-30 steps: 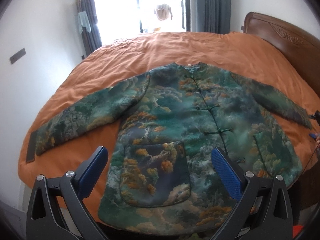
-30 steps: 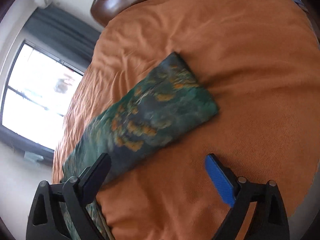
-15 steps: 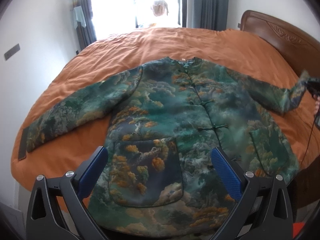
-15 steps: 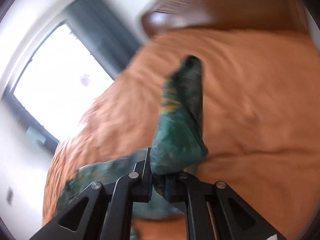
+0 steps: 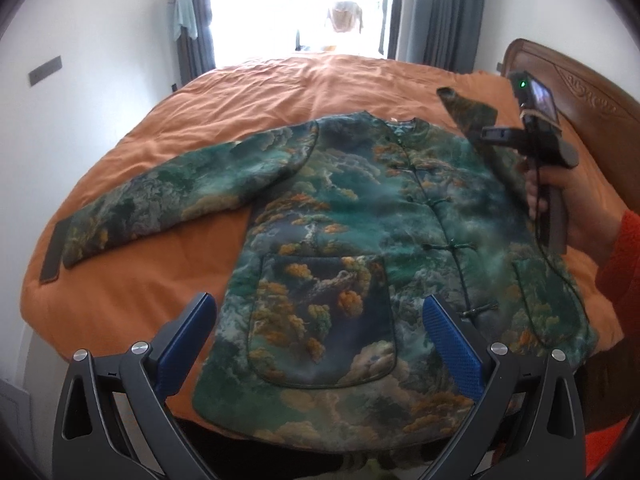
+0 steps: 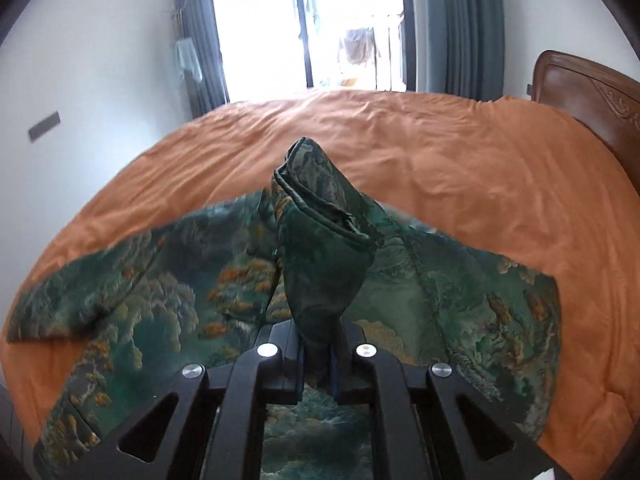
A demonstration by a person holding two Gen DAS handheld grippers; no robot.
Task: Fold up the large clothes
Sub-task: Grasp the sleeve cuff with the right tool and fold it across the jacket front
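A large green jacket (image 5: 360, 216) printed with clouds and orange trees lies face up on the orange bed cover (image 5: 304, 92). Its left sleeve (image 5: 168, 196) stretches flat toward the bed's left edge. My right gripper (image 6: 318, 372) is shut on the right sleeve (image 6: 324, 248), whose cuff stands up above the jaws. In the left wrist view that sleeve (image 5: 468, 114) is lifted over the jacket's right shoulder, with the right gripper (image 5: 490, 136) and the hand holding it beside it. My left gripper (image 5: 320, 344) hangs open over the jacket's hem pocket, gripping nothing.
A carved wooden headboard (image 5: 580, 92) rises at the right of the bed. Behind the bed are a bright window (image 5: 304, 0) and grey curtains (image 5: 440, 12). A white wall (image 5: 80, 52) borders the left side. The person's orange-red sleeve (image 5: 624, 272) is at the right edge.
The right gripper shut on the right sleeve's end, lifted it off the bed cover and swung it over the jacket. The left gripper drifted slightly, still open.
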